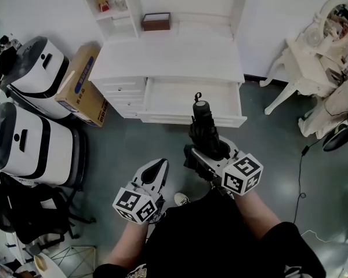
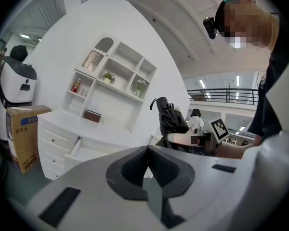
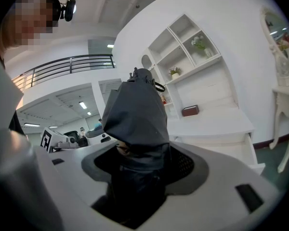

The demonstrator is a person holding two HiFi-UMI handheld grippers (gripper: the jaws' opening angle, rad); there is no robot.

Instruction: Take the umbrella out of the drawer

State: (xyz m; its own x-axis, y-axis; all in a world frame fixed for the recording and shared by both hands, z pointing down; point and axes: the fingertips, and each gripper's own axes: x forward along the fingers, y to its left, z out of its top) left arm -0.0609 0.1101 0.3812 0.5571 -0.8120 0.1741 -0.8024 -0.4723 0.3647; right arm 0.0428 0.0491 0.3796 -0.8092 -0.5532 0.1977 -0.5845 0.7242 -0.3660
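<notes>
At frame centre the right gripper clenched the folded black umbrella, its long axis rising from the jaws, already out of the open drawer above, while the left gripper sat lower left, closed on nothing.

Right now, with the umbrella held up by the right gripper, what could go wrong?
1. The right gripper clamps the umbrella near one end, on loose fabric, so it may slip or tip.
2. The drawer stands open close by; a swing could knock its front.
3. The left gripper is shut and empty, not ready to catch.
</notes>
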